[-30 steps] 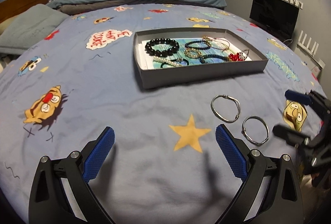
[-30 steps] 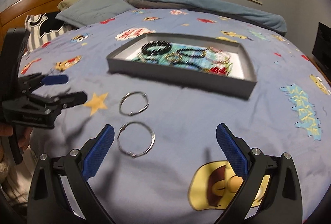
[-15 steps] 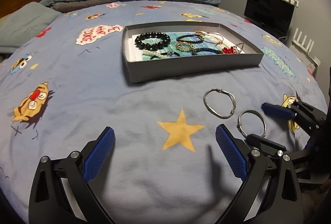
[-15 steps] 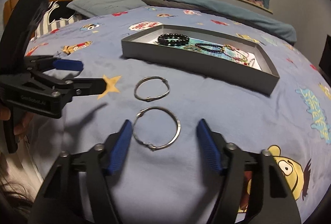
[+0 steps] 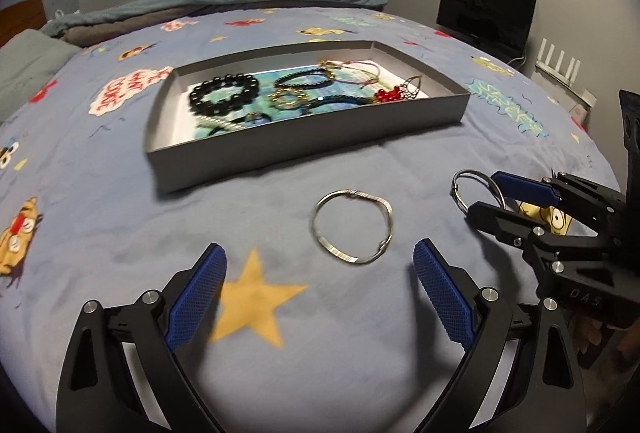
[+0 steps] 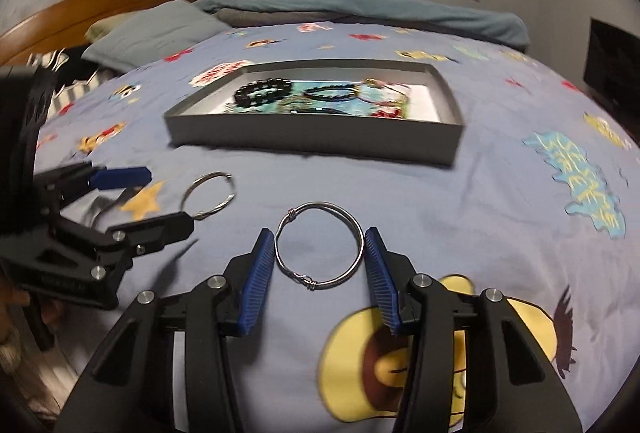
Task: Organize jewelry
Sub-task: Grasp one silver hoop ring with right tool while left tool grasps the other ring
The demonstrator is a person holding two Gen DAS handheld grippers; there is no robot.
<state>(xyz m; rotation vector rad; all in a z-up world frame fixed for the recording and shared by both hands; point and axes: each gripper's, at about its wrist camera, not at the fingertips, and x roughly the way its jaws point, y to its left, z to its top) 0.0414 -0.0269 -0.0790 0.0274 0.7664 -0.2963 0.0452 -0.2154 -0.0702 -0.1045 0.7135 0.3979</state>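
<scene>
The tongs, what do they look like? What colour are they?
Both tongs look alike: the left tongs and the right tongs each have two chunky black plastic arms with cut-out holes and shiny silver bolts. The fingertips are flat blue pads with a bumpy ribbed texture. Small pale lettering is printed on the right tongs' black body, too small to read.

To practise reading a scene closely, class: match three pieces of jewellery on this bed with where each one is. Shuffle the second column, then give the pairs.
Things:
1. round silver bangle
2. bent silver bangle
3. black bead bracelet

Places:
A. inside the grey tray
B. between the fingers of the right gripper
C. flat on the bedspread, ahead of the open left gripper

Pairs: 1-B, 2-C, 3-A

The right gripper's jaws have just been closing around the round silver bangle.
</scene>
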